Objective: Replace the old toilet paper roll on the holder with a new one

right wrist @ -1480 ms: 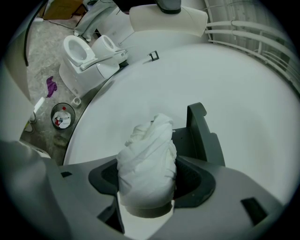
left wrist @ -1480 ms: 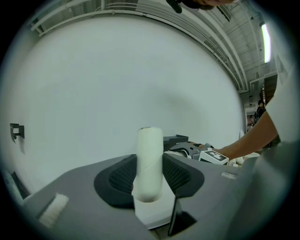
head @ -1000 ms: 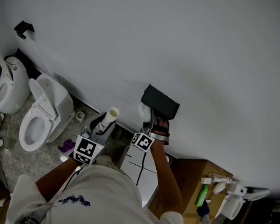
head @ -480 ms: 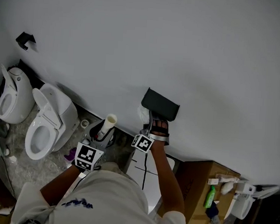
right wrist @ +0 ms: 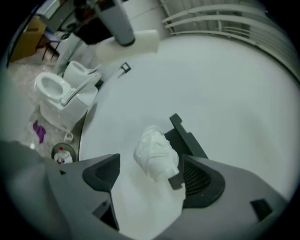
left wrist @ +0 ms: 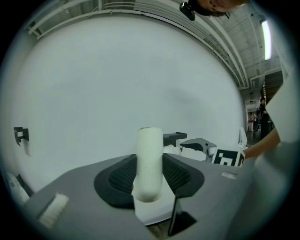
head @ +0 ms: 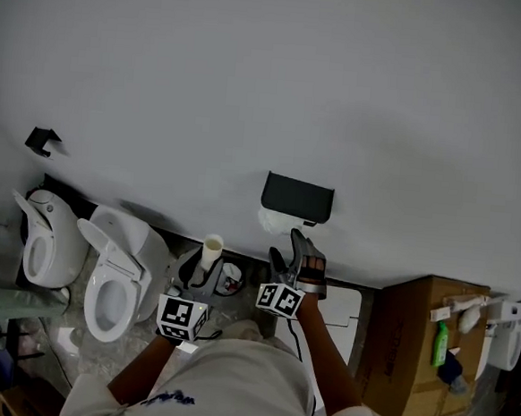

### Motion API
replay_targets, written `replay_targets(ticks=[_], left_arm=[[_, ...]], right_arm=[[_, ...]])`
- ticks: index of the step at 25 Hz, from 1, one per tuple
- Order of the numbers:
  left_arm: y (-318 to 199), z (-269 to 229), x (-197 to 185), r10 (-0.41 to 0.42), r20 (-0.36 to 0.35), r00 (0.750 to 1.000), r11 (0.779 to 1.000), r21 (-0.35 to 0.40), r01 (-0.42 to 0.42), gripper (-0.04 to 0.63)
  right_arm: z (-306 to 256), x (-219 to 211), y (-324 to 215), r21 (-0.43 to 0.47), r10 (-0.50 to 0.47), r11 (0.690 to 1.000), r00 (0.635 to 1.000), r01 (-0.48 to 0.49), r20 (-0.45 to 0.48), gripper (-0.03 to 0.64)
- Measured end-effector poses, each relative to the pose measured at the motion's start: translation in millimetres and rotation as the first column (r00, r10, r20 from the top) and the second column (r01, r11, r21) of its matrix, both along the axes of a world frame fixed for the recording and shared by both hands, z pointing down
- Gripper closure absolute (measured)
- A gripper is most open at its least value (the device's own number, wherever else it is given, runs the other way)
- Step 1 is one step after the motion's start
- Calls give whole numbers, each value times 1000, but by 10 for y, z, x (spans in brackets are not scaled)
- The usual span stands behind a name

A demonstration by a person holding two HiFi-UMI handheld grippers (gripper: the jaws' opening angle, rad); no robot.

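left gripper (head: 198, 269) clenches the bare cardboard tube (left wrist: 149, 154), upright. right gripper (right wrist: 152, 173) has just been opening, jaws wide, nothing pinched. the white paper roll (right wrist: 157, 152) sits on the black holder (head: 297, 197), just beyond them. toilet (head: 116, 272) left, cardboard box (head: 420, 350) right.

— Where did we find the holder (head: 297, 197)?
— On the wall (head: 252, 85), the paper (head: 273, 220) just under its left end, our right gripper (head: 289, 246) just below that.
— And further left?
— Our left gripper (head: 200, 265), the tube (head: 211, 248) between its jaws; beyond it one toilet (head: 121, 272), then a second toilet (head: 47, 244). The box (head: 425, 346) stood at the right, against the wall.
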State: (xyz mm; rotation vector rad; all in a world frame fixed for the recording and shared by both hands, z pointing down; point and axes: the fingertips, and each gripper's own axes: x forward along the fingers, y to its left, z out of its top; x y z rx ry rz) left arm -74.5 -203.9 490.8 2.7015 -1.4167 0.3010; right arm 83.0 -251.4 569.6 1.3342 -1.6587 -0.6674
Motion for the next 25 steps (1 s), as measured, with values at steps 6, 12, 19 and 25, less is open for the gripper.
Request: replay_targets(ticks=[6,12,19,25], left_arm=[[-99,36,-59,-1,29,1000,1000,-9,1,419],[-112,-82,40,30,23,999,1000,-5,-30,419],[-60,-204,36,67,-6,998,998,-11,-67,419],[-11,-390,-20,80,-59,995,997,4,-79,419]], right_arm=[[-309,342,483,42,79,995,964,-93,254,206],[-678,575,875,46,103,983,741,-177,663,259],[-1188,588,1182,133,59,971,745,-196,664,359],[-1446,545,1340,125,89,955,663,-268,743,434]])
